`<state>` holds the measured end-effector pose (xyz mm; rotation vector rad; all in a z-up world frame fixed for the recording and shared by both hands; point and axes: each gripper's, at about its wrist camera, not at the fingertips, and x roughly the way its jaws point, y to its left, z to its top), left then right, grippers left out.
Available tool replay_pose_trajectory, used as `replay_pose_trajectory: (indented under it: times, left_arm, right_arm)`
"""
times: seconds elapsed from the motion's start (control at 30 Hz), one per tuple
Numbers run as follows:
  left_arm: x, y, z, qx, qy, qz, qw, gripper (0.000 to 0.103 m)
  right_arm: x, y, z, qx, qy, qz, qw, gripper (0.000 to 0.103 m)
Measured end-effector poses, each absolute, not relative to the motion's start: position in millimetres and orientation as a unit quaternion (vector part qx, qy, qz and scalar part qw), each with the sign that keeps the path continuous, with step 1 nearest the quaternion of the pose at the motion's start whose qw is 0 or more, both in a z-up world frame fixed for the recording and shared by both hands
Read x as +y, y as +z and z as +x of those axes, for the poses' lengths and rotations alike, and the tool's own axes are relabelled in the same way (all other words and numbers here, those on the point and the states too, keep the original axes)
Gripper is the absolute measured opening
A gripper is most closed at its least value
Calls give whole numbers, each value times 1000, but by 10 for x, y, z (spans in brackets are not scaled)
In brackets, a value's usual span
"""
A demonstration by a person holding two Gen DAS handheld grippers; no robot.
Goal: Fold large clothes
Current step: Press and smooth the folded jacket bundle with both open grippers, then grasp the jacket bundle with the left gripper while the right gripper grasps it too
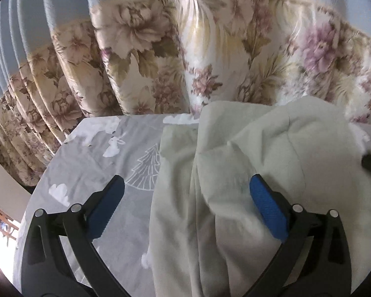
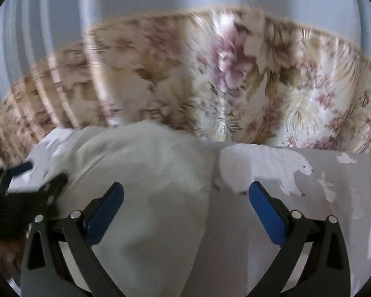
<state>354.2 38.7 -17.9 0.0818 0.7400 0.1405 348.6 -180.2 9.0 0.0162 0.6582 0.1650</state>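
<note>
- Pale cream, soft fleecy garment (image 1: 235,173) lies bunched in a loose heap on the grey printed sheet with white animals and trees (image 1: 91,163), which covers the work surface in front of a floral curtain (image 1: 160,61).
- From the left gripper (image 1: 186,199), the heap sits straight ahead and to its right side; its blue-padded jaws stand wide apart with nothing clamped, and a ridge of cloth runs between them toward the camera.
- From the right gripper (image 2: 185,200), the same garment (image 2: 141,173) lies ahead and to its left; these jaws are also spread, gripping nothing, the right pad over bare sheet (image 2: 334,198).
- So the heap lies between the two tools, its long folds running away from the person toward the curtain.
- Judged from this, both are about equally near; each would likely reach inward for an edge.
</note>
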Motion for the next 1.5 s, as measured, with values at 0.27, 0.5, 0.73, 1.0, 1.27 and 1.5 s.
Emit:
replay_pose_trajectory:
  times: [0.27, 0.5, 0.73, 1.0, 1.27, 1.5]
  left_arm:
    - [350, -156, 3137, 363, 56, 21, 930, 100]
    - [389, -456, 3052, 387, 77, 32, 918, 100]
    - [499, -480, 3022, 374, 51, 6, 926, 100]
    - [613, -153, 3003, 348, 44, -30, 936, 100]
    - [496, 8, 3260, 341, 16, -19, 940, 100]
    - [517, -448, 3468, 388, 8, -13, 922, 100]
  right_arm:
    - [-1928, 55, 2868, 317, 59, -5, 946, 101]
    - [-1778, -353, 2881, 349, 54, -19, 935, 100]
    - [-1808, -271, 2875, 353, 58, -8, 934, 101]
    - [-1896, 98, 2985, 328, 96, 56, 938, 101]
    - [-1814, 96, 3313, 344, 98, 57, 932, 101]
    - [-1787, -217, 3530, 388, 114, 67, 912, 101]
